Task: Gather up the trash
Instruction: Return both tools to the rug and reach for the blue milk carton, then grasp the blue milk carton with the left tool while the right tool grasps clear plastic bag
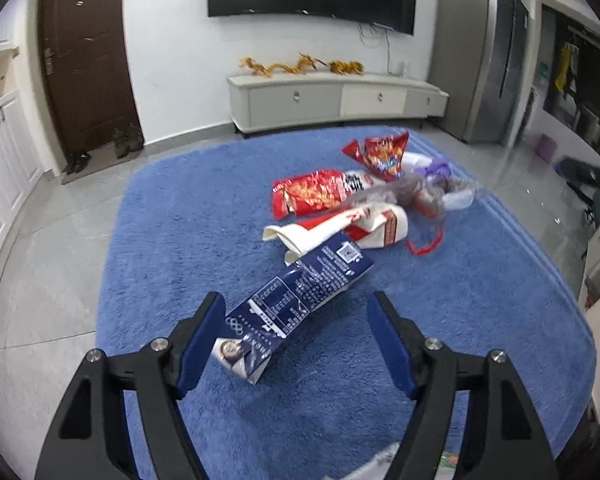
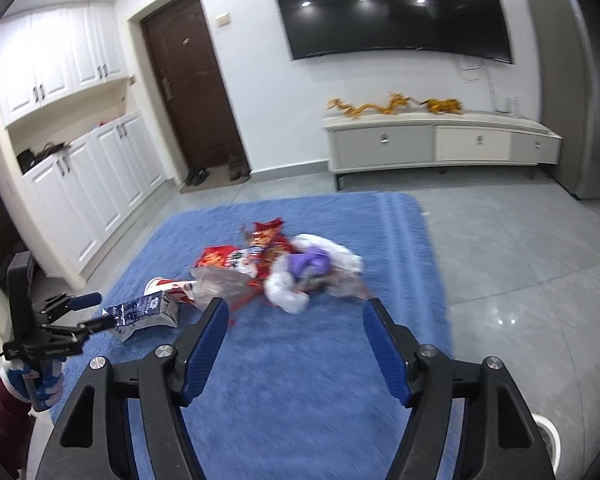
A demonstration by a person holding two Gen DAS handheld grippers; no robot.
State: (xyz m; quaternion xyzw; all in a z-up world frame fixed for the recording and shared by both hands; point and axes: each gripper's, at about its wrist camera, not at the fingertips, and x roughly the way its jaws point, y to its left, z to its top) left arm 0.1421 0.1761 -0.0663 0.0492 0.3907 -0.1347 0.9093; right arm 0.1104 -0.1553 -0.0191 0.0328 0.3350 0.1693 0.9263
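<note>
A flattened dark blue carton lies on the blue rug, its near end between the open fingers of my left gripper. Beyond it lie a white and red carton, a red snack bag, another red bag and crumpled clear and purple plastic. My right gripper is open and empty, above the rug short of the trash pile. The blue carton and my left gripper show at the left of the right wrist view.
A low TV cabinet stands against the far wall under a wall TV. A brown door with shoes and white cupboards are at left. Grey tile floor surrounds the rug. A white round object sits at lower right.
</note>
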